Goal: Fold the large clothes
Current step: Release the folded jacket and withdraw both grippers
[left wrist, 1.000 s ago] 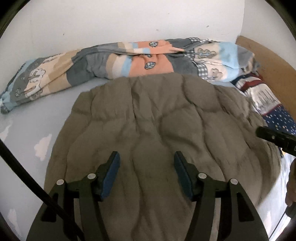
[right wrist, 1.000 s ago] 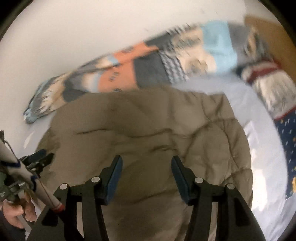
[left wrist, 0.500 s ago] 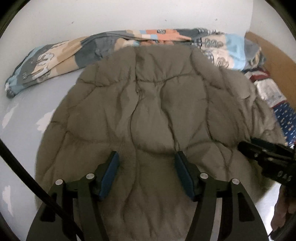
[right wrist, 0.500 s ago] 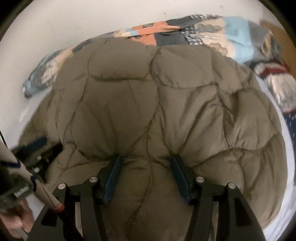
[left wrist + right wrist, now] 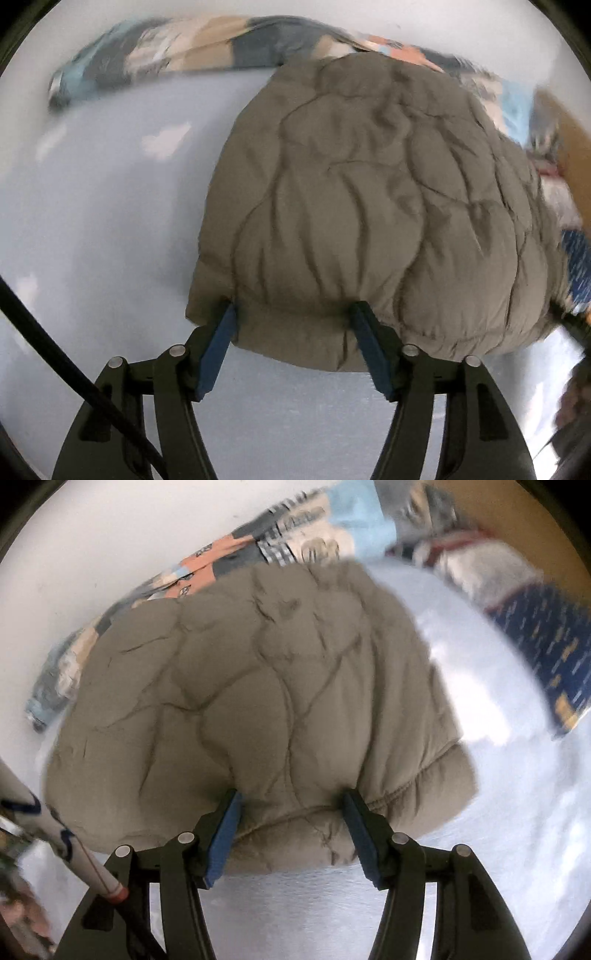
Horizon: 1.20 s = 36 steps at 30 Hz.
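A: Across the pale bed sheet point(image 5: 110, 206) lies the olive quilted puffer jacket point(image 5: 369, 206), folded into a thick bundle, its near edge at six o'clock in both wrist views. A rolled patterned quilt point(image 5: 192, 55) runs along the wall from ten to one o'clock.

B: And the grip?

A: The left gripper point(image 5: 293, 347) has the near folded edge bunched between its blue pads point(image 5: 216, 350), and its jaws are opening. The right gripper point(image 5: 291, 836) straddles the hem by the jacket's corner point(image 5: 450, 786), jaws about half spread with fabric between them; whether it's pinching, I cannot tell.

B: So how to finish well?

A: I'd release both sides together, low over the sheet, so the puffy layers don't spring apart, then press the edge flat.
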Each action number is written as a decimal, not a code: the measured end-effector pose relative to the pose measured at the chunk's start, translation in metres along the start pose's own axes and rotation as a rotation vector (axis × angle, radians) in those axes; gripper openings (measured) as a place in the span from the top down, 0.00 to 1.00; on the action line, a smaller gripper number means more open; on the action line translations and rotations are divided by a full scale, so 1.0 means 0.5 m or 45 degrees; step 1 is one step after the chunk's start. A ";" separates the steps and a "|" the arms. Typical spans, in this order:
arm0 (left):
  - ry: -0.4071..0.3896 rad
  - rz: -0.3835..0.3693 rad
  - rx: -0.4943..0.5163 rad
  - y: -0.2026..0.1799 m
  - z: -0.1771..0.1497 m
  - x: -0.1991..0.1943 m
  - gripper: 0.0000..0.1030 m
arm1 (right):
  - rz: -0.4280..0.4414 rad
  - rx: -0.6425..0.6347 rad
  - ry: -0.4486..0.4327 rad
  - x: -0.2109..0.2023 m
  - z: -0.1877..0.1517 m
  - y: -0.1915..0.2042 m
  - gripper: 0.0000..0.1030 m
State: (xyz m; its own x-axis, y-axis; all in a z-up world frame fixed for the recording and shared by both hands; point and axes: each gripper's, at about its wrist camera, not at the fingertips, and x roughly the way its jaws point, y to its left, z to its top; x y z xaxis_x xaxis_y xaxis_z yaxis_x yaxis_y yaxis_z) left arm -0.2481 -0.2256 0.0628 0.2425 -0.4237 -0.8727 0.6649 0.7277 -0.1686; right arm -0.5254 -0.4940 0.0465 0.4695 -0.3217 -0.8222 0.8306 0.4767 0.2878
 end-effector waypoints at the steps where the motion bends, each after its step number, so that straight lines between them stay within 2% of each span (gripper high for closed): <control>1: -0.004 -0.001 -0.011 0.003 -0.002 -0.010 0.36 | -0.005 -0.003 -0.007 -0.011 -0.001 0.001 0.40; 3: -0.056 -0.002 -0.024 0.006 -0.009 -0.055 0.36 | 0.010 0.033 -0.034 -0.051 -0.003 0.005 0.40; 6: -0.150 -0.030 -0.079 0.022 -0.028 -0.128 0.36 | 0.150 0.119 -0.146 -0.147 -0.014 -0.003 0.40; 9: -0.226 -0.078 -0.179 0.054 -0.056 -0.192 0.36 | 0.199 0.213 -0.252 -0.221 -0.042 -0.034 0.35; 10: -0.240 -0.079 -0.195 0.064 -0.063 -0.207 0.36 | 0.209 0.250 -0.266 -0.235 -0.052 -0.048 0.31; 12: -0.266 -0.067 -0.225 0.080 -0.080 -0.234 0.36 | 0.202 0.342 -0.268 -0.254 -0.075 -0.084 0.31; 18: -0.188 -0.048 -0.253 0.093 -0.089 -0.211 0.36 | 0.117 0.424 -0.238 -0.268 -0.093 -0.165 0.31; 22: -0.146 -0.086 -0.299 0.094 -0.081 -0.188 0.36 | 0.077 0.497 -0.221 -0.259 -0.109 -0.221 0.31; 25: -0.117 -0.118 -0.347 0.098 -0.078 -0.176 0.36 | 0.131 0.571 -0.198 -0.248 -0.112 -0.247 0.31; 29: -0.079 -0.213 -0.483 0.123 -0.075 -0.155 0.36 | 0.211 0.644 -0.188 -0.239 -0.111 -0.253 0.30; 32: -0.055 -0.327 -0.643 0.156 -0.078 -0.137 0.36 | 0.233 0.692 -0.189 -0.224 -0.105 -0.252 0.30; 36: -0.045 -0.420 -0.801 0.183 -0.082 -0.115 0.34 | 0.296 0.760 -0.177 -0.194 -0.096 -0.243 0.30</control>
State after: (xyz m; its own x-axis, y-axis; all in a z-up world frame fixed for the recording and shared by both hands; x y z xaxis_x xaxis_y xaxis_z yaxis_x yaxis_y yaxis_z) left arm -0.2303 -0.1125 0.0786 0.1284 -0.6852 -0.7170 0.1764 0.7272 -0.6634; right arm -0.6863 -0.4815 0.0674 0.6582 -0.3867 -0.6459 0.7072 0.0234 0.7066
